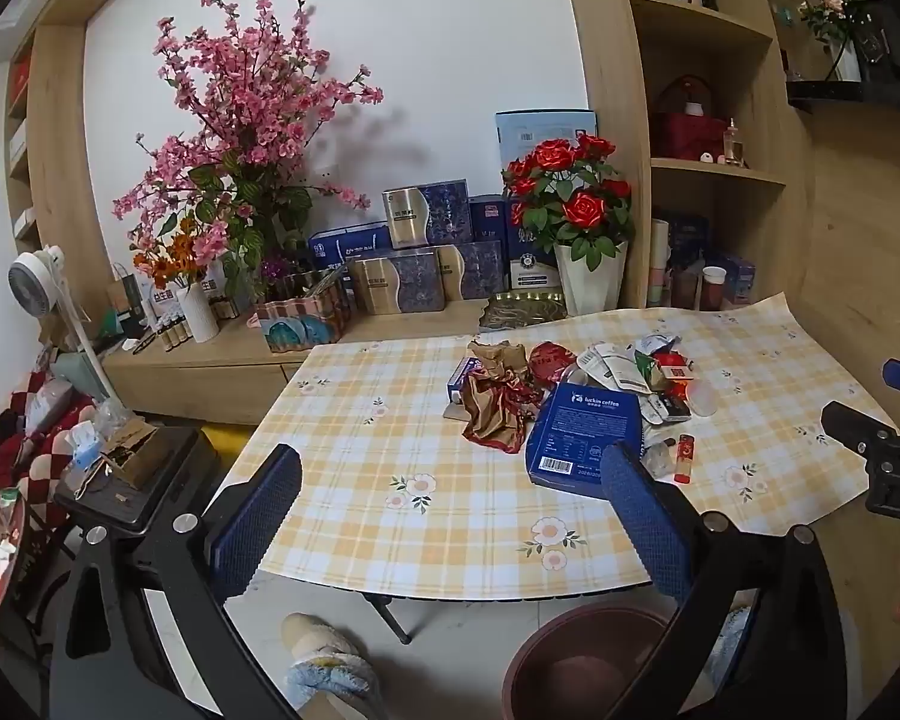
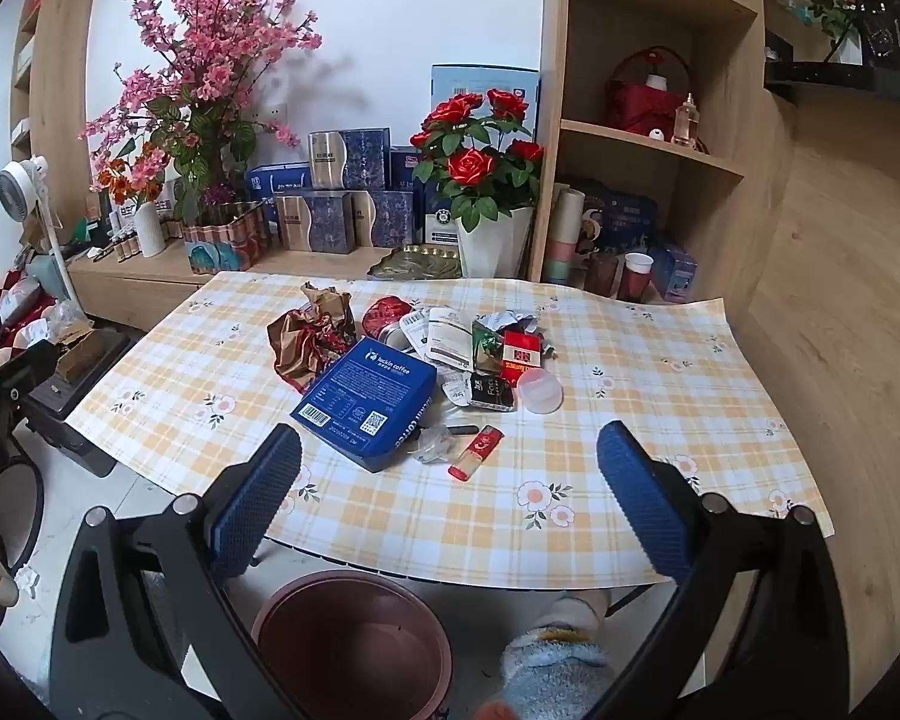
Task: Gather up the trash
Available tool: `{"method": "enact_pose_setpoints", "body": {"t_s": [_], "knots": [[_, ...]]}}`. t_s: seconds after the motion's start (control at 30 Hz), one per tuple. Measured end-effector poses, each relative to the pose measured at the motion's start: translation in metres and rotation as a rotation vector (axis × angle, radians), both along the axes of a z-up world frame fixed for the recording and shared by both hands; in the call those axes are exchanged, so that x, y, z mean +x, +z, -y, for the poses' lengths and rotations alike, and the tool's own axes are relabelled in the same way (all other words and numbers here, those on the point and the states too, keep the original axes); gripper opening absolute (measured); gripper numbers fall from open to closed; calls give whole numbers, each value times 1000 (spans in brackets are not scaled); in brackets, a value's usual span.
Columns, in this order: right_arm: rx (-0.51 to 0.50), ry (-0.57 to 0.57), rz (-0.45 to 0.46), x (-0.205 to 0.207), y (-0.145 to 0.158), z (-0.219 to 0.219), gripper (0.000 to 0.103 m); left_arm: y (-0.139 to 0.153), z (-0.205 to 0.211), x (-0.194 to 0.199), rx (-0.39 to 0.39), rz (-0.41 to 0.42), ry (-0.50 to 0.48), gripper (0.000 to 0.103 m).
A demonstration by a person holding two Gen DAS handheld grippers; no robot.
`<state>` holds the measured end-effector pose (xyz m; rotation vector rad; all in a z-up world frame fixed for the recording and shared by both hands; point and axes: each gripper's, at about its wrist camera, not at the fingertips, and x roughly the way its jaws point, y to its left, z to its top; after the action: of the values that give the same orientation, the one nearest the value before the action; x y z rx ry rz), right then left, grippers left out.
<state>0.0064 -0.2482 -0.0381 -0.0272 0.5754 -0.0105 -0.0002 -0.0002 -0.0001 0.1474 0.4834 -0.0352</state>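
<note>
Checked tablecloth (image 2: 570, 312) holds trash around a blue box (image 2: 369, 399); both tools released.

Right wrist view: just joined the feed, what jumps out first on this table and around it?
A heap of trash sits mid-table on the yellow checked tablecloth: a blue coffee box nearest, crumpled brown paper to its left, a red lighter to its right. A brown bin stands on the floor below the near edge. Behind, pink blossoms and red roses line the sideboard.
</note>
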Motion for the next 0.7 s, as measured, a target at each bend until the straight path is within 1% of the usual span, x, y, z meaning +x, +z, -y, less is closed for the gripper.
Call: {"method": "enact_pose_setpoints", "body": {"t_s": [0.7], "knots": [[-10, -2, 0, 0, 0, 0, 97, 0, 1, -1, 11, 3, 4, 98]]}}
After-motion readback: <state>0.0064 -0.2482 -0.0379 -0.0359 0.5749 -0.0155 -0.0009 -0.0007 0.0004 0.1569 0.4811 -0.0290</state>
